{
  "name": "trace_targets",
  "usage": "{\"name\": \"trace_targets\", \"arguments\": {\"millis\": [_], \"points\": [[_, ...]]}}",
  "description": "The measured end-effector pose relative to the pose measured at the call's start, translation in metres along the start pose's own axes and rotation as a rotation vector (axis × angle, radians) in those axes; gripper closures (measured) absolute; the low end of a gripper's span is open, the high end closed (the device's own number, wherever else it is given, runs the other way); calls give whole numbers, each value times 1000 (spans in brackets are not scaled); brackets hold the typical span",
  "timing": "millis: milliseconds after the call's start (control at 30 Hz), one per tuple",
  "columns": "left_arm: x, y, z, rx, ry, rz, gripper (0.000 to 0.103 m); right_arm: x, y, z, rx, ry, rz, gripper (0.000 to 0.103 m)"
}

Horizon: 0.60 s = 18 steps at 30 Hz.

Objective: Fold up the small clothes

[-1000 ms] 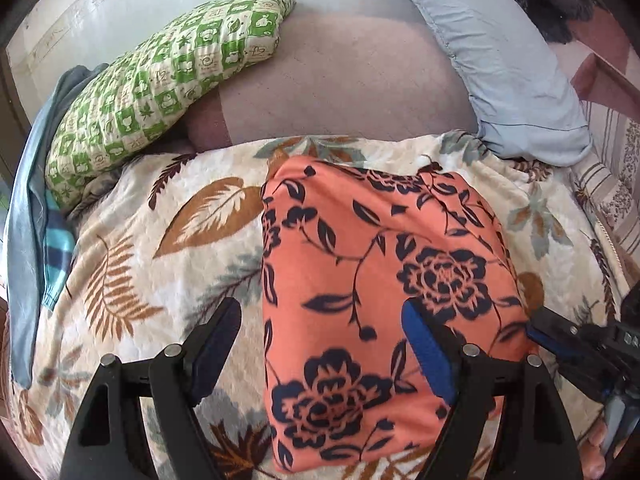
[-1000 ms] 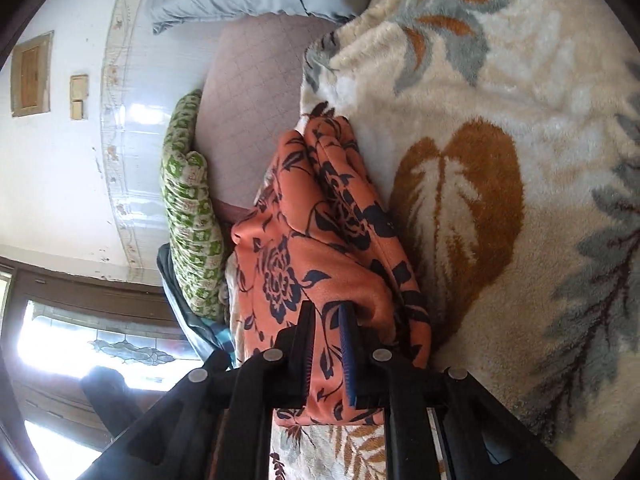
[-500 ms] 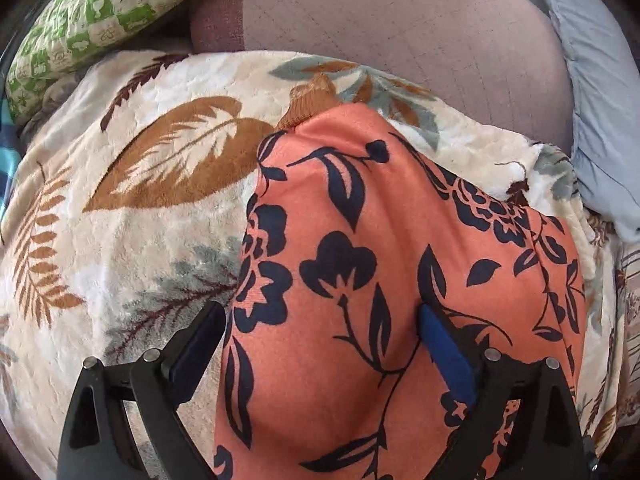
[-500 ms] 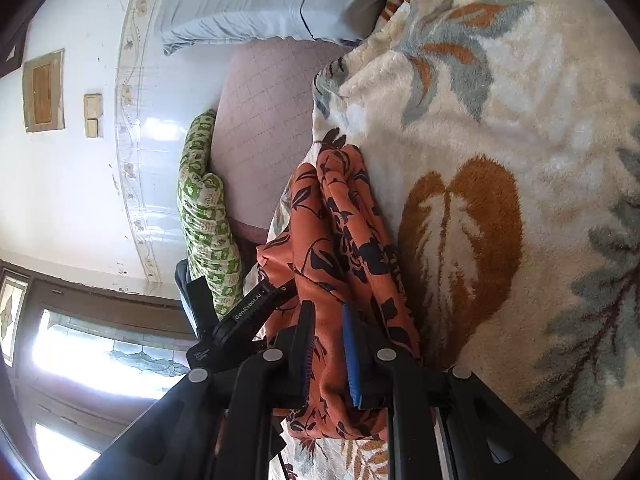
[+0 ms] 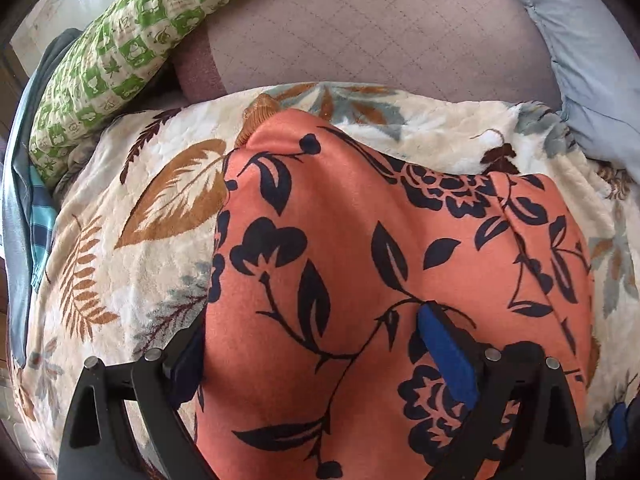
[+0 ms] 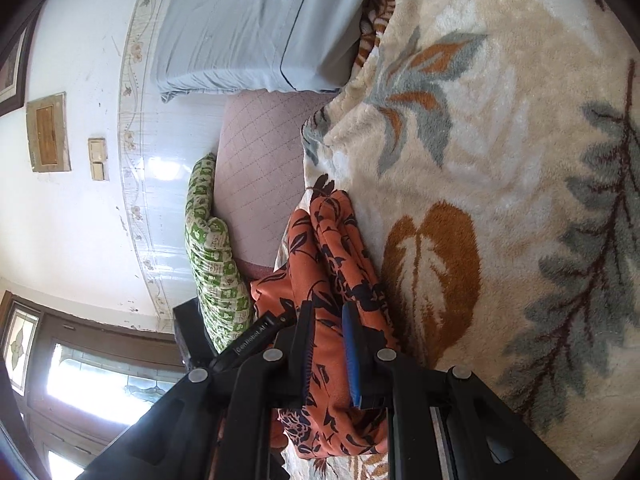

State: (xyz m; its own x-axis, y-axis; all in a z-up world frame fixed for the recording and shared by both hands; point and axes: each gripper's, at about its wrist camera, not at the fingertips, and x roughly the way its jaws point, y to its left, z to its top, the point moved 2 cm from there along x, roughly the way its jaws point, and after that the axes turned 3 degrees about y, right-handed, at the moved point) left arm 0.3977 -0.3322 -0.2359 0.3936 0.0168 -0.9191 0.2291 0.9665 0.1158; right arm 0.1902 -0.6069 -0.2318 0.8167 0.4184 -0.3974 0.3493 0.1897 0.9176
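Right tool (image 6: 326,344) pinching near edge of soft, limp orange floral-print garment (image 5: 360,280), left tool (image 5: 308,356) opening astride its left fold; best gripped at hems.

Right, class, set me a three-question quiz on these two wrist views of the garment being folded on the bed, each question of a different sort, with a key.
1. True or false: the right gripper is clamped on the orange floral garment.
2. Which pillow lies at the upper left of the left wrist view? A) green patterned pillow B) red striped pillow C) black pillow
3. Fill in: the garment lies on a cream blanket printed with ____.

Key
1. True: its pads pinch a bunched fold.
2. A
3. leaves
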Motion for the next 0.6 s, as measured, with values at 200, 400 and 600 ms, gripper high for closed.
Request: {"name": "trace_targets", "arguments": {"millis": [200, 400, 600], "points": [[-3, 48, -17, -217, 88, -230, 5, 8, 12, -3, -43, 33, 40, 86], [-67, 46, -25, -143, -103, -273, 5, 23, 36, -21, -149, 118, 66, 86], [-79, -30, 2, 96, -150, -247, 5, 56, 0, -33, -43, 274, -117, 88]]}}
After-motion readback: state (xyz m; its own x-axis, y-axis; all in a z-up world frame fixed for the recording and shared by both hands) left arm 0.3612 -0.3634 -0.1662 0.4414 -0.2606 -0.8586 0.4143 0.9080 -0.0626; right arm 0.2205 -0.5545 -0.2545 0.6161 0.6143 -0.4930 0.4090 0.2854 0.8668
